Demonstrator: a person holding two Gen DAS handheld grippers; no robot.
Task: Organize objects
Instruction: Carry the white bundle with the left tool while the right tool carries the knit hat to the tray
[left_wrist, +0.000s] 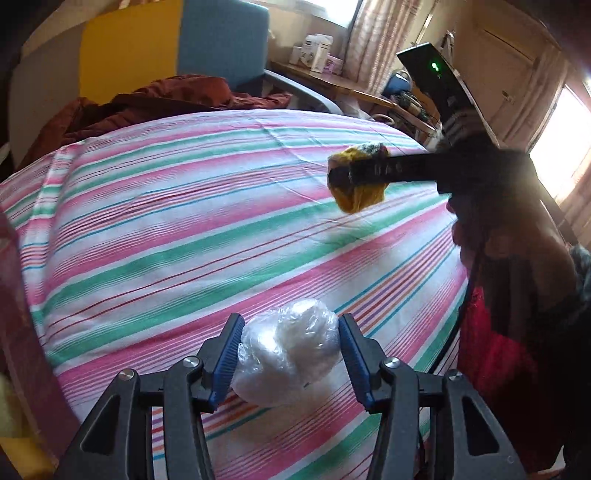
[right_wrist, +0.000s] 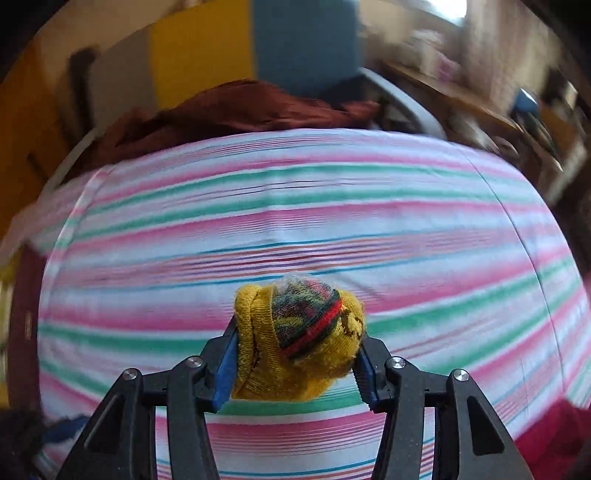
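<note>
Left wrist view: left gripper (left_wrist: 290, 353) has its jaws closed on a plastic-wrapped white bundle (left_wrist: 286, 360), right between the pads over the striped sheet (left_wrist: 166, 229). Further out, right gripper (right_wrist: 295, 356) squeezes a yellow sock ball (right_wrist: 299, 341) between its jaws, off the sheet.

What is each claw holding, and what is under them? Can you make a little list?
left claw: closed around a white bundle wrapped in clear crinkly plastic
right claw: squeezing a mustard-yellow rolled sock ball with red and green stripes
sock ball height: lifted above the sheet
underneath: pink, green and white striped bed sheet
far end of bed: crumpled rust-brown cloth
</note>
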